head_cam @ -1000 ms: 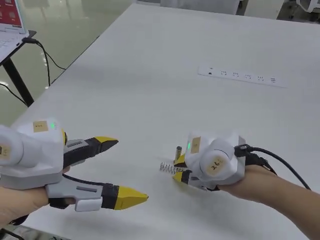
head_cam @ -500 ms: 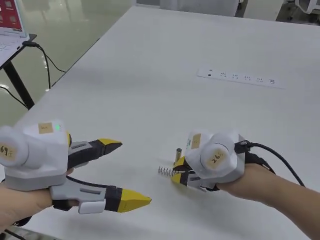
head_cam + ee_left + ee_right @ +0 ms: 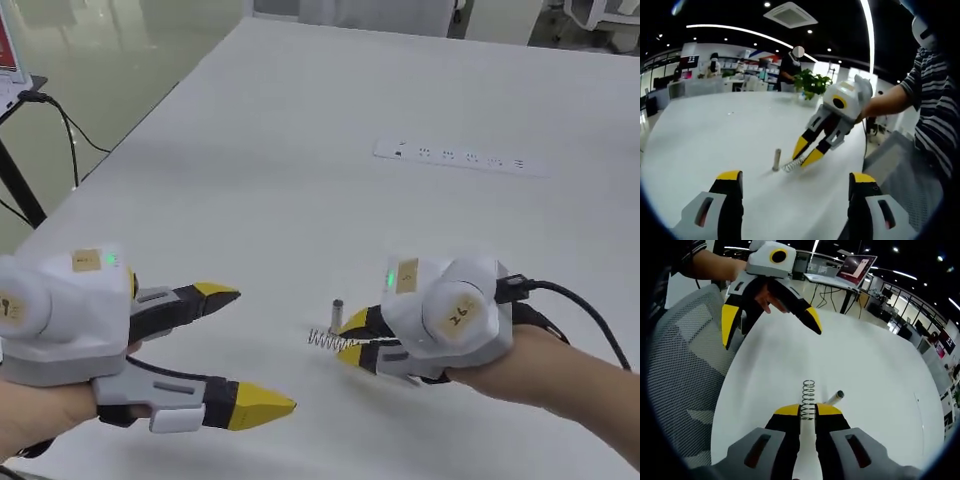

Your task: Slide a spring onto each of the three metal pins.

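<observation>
The right gripper [image 3: 348,338] is clamped on 1 end of a spring [image 3: 325,339], held level just beside 1 upright pin [image 3: 338,310] on the table [image 3: 300,180]. The left gripper [image 3: 262,348] hangs wide open. I'd tip the spring upright, centre its free end over the pin, then lower straight.

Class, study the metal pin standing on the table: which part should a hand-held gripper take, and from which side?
Best low on the shaft of the metal pin, from the side of the open left hand-held gripper. It stands upright and slim; its top should stay free for the spring, held by the right hand-held gripper on the opposite side.
</observation>
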